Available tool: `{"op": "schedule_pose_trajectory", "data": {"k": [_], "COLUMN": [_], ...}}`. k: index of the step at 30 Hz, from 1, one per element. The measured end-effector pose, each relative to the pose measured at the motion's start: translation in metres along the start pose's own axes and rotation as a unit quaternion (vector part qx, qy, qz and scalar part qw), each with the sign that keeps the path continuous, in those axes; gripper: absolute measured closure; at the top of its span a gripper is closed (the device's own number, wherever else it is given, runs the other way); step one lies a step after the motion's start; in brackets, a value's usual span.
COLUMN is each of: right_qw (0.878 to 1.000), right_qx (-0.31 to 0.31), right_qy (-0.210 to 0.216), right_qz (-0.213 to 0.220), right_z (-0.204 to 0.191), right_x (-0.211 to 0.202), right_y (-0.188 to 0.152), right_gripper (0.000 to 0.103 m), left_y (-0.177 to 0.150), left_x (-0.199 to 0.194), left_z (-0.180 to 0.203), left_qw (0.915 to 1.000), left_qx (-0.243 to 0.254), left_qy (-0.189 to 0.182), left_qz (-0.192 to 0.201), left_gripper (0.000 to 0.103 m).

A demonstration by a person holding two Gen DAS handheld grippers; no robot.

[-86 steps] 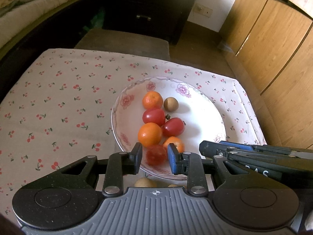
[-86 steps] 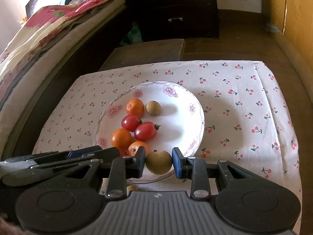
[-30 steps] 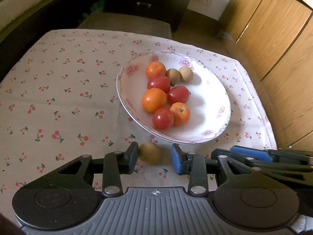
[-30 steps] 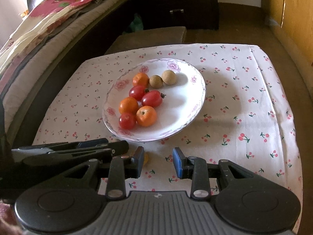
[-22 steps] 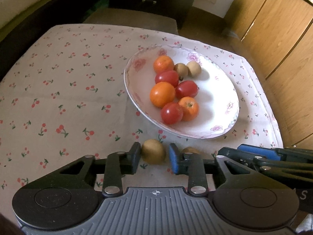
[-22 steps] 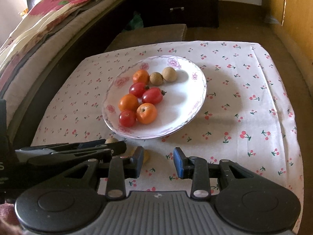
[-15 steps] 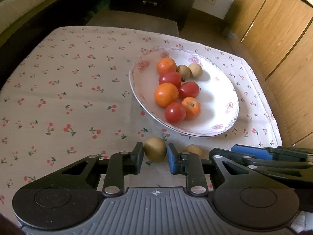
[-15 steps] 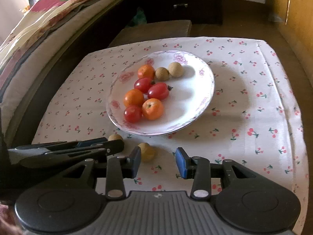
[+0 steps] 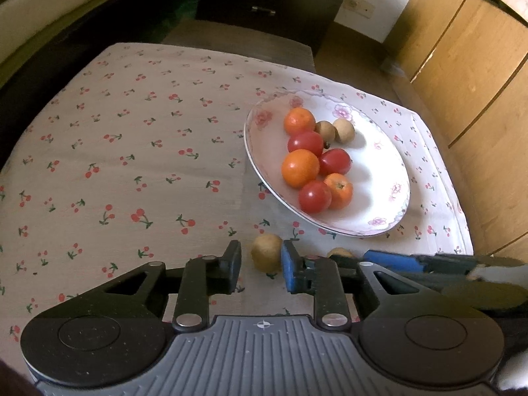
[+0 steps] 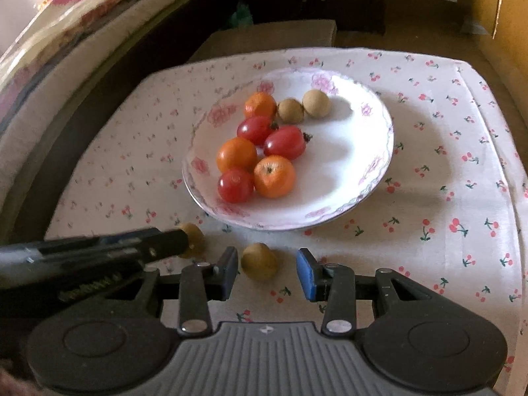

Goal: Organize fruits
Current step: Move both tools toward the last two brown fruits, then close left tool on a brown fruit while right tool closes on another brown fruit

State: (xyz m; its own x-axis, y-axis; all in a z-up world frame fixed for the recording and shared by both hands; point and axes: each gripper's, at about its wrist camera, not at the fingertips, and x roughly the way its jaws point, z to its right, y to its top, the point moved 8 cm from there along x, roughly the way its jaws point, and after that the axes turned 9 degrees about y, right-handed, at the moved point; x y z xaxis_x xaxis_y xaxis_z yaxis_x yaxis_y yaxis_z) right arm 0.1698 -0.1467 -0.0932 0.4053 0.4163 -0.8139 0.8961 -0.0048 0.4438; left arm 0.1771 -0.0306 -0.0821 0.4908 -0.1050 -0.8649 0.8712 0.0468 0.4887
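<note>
The floral plate (image 9: 379, 178) sits on the worktop (image 9: 132, 151), which is covered in a cherry-print cloth. On the plate lie three oranges (image 9: 300, 168), three red tomatoes (image 9: 315, 196) and two brown longans (image 9: 344, 130), all bunched toward the plate's left and far side.

Just in front of the plate's near rim, two more brown fruits rest on the cloth. The left wrist view shows the left tool (image 9: 260, 260) with the left longan (image 9: 266, 252) between its fingers; the blue pad touches it, while a thin gap seems to show on the dark finger's side, though the fisheye makes that hard to judge. Its fingers are drawn in as far as they go, so it reads as clenched on the fruit.

The right wrist view gives what the first hides: the second longan (image 10: 259, 260) in full, lying between the spread fingers of the right tool (image 10: 268, 270) with clear space on both sides. That tool is released and grips nothing. From the left wrist view this fruit is only a sliver behind the blue finger.
</note>
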Motion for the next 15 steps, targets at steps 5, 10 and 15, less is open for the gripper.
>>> {"op": "schedule_pose_trajectory", "data": {"k": [5,10,15], "right_qw": [1.000,0.999,0.999], "right_qx": [-0.020,-0.033,-0.038], "right_qy": [-0.005,-0.006,-0.006], "right_qz": [0.013,0.007,0.004], "right_z": [-0.003,-0.006,-0.004], "right_x": [-0.001,-0.004,-0.012], "right_y": [0.004,0.001,-0.006], "right_gripper": [0.071,0.077,0.077], "left_y": [0.001,0.002,0.004], "left_x": [0.002,0.003,0.009], "left_z": [0.001,0.001,0.009], "left_qw": [1.0000,0.9999,0.9999], "left_qx": [-0.006,-0.013,-0.011], "left_qy": [-0.003,-0.004,-0.010], "left_qz": [0.002,0.001,0.001], "left_gripper": [0.069,0.062,0.054]}}
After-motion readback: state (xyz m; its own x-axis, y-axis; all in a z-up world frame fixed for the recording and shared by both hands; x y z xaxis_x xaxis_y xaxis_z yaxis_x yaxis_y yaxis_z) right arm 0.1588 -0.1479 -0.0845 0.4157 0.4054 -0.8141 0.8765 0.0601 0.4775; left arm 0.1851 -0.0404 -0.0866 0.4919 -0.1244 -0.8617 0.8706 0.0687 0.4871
